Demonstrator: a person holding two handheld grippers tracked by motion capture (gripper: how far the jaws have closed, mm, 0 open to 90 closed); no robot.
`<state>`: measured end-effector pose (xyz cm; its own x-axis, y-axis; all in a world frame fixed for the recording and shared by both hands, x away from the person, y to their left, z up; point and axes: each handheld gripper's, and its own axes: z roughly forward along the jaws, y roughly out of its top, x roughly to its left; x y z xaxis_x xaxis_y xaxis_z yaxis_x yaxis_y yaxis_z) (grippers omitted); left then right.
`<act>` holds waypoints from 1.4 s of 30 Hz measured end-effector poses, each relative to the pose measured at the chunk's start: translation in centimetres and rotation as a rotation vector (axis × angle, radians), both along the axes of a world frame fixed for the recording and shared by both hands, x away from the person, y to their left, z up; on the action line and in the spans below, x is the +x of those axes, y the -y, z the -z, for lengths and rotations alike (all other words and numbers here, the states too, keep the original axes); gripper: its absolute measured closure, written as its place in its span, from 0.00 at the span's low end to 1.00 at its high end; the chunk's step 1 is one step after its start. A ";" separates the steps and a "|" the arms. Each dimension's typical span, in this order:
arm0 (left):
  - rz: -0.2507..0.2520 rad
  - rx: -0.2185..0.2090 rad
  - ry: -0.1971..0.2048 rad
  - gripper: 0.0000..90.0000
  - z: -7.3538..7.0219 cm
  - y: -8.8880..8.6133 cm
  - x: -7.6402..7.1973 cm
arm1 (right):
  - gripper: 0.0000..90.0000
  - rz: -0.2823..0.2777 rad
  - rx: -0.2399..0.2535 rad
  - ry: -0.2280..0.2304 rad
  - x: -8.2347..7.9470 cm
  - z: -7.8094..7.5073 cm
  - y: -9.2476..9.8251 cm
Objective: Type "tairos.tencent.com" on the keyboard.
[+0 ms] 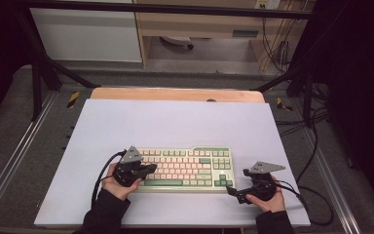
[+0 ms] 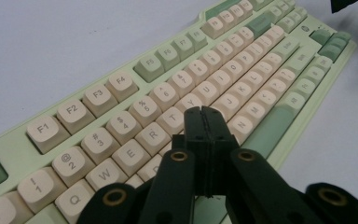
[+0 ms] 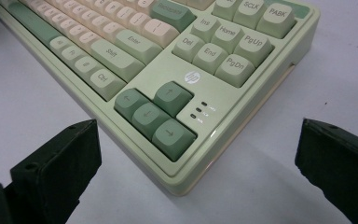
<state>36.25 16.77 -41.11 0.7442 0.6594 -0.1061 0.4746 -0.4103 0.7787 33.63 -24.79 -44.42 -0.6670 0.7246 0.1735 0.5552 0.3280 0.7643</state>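
Keyboard (image 1: pixel 185 168) lies near-centre on the white mat (image 1: pixel 175 122); left gripper (image 1: pixel 148 169), jaws pressed together on nothing, pokes at the letter keys like a fingertip, probably to press one, while right gripper (image 1: pixel 233 192) waits wide open off the near-right corner.

A keyboard (image 3: pixel 223 100) of smooth, faintly glossy plastic with matt keycaps lies on a matt white surface (image 1: pixel 175 122), perhaps laminate.
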 end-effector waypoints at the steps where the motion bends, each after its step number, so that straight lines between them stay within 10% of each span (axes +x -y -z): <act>1: -0.004 0.001 -0.002 1.00 0.1 0.2 0.2 | 0.01 0.000 0.000 0.000 0.0 0.0 0.0; 42: -0.027 0.028 0.017 1.00 1.5 1.9 1.7 | 0.01 -0.008 -0.002 -0.003 0.0 0.1 -0.1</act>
